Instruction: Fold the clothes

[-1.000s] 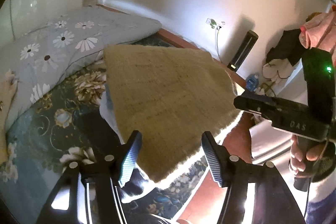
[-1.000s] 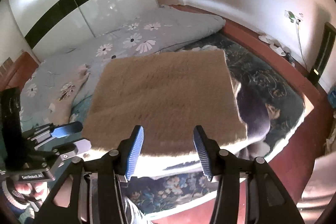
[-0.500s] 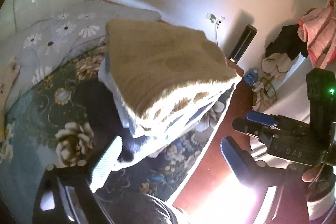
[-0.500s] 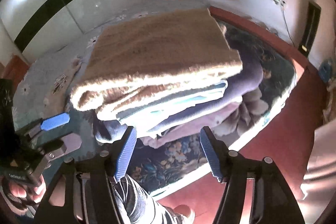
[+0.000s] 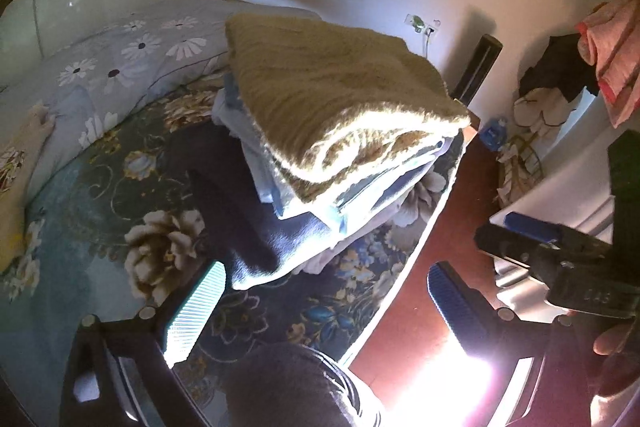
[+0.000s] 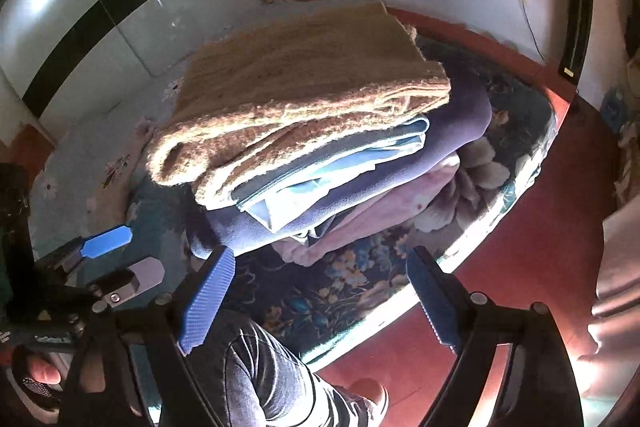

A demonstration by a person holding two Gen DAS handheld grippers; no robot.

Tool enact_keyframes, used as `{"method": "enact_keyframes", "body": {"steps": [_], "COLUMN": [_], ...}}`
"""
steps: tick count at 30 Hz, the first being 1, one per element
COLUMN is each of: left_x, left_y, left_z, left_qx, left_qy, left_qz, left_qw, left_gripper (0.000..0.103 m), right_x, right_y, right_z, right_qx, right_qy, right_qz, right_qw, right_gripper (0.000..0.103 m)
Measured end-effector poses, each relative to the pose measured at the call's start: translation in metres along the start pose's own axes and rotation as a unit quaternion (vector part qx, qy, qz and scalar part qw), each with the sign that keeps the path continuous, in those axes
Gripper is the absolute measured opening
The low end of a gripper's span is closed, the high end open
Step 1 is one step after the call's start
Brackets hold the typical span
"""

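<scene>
A folded tan fuzzy garment [image 5: 340, 87] [image 6: 312, 95] lies on top of a stack of folded clothes: light blue [image 6: 320, 179], purple [image 6: 464, 115] and pink [image 6: 404, 203] layers. The stack sits on the floral bed sheet [image 5: 132, 187] near the bed's edge. My left gripper [image 5: 324, 279] is open wide, short of the stack, with nothing between its fingers. My right gripper [image 6: 320, 263] hangs in front of the stack with its jaws opening and only air between them. Each gripper shows in the other's view: the right gripper [image 5: 552, 251] and the left gripper [image 6: 108, 255].
A daisy-print quilt [image 5: 120, 67] lies at the bed's far side by a white wardrobe [image 6: 100, 7] with a black stripe. A red floor [image 6: 540, 247] runs along the bed edge. A black tower [image 5: 478, 71] stands at the wall and clothes [image 5: 612, 55] hang at right. The person's jeans leg [image 6: 256, 379] is below.
Both grippers have pulled back and down from the tan garment's near edge and their jaws stand wider. The garment, earlier between the fingers, now rests free on the stack.
</scene>
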State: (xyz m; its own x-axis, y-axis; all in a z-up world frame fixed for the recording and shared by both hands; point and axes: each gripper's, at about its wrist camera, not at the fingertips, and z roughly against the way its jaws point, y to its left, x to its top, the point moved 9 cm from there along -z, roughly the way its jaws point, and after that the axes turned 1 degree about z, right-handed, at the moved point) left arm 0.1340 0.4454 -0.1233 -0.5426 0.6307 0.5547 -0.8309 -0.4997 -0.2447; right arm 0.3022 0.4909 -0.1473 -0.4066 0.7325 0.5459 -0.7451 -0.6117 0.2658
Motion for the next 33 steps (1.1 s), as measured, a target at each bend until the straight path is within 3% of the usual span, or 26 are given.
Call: {"method": "enact_keyframes", "body": {"steps": [8, 12, 22, 33], "left_x": [-0.001, 0.0, 0.0, -0.012], "left_y": [0.004, 0.005, -0.006, 0.005], "left_z": [0.014, 0.02, 0.032, 0.018], "left_qx": [0.004, 0.015, 0.022, 0.063], "left_qy": [-0.021, -0.029, -0.047, -0.025], "left_qz": [0.014, 0.016, 0.001, -0.001], "left_qw": [0.9997, 0.9993, 0.9987, 0.9977], "left_gripper": [0.103, 0.103, 0.103, 0.103], "right_x": [-0.007, -0.006, -0.01, -0.022], "right_y": [0.005, 0.005, 0.008, 0.008], "right_z": [0.008, 0.015, 0.024, 0.017], "right_qx": [-0.024, -0.035, -0.059, -0.063], "right_qy": [-0.009, -0.024, -0.042, -0.028], "right_qz": [0.019, 0.022, 0.035, 0.034], "right_qw": [0.999, 0.999, 0.997, 0.997], "right_gripper": [0.091, 0.103, 0.103, 0.103]}}
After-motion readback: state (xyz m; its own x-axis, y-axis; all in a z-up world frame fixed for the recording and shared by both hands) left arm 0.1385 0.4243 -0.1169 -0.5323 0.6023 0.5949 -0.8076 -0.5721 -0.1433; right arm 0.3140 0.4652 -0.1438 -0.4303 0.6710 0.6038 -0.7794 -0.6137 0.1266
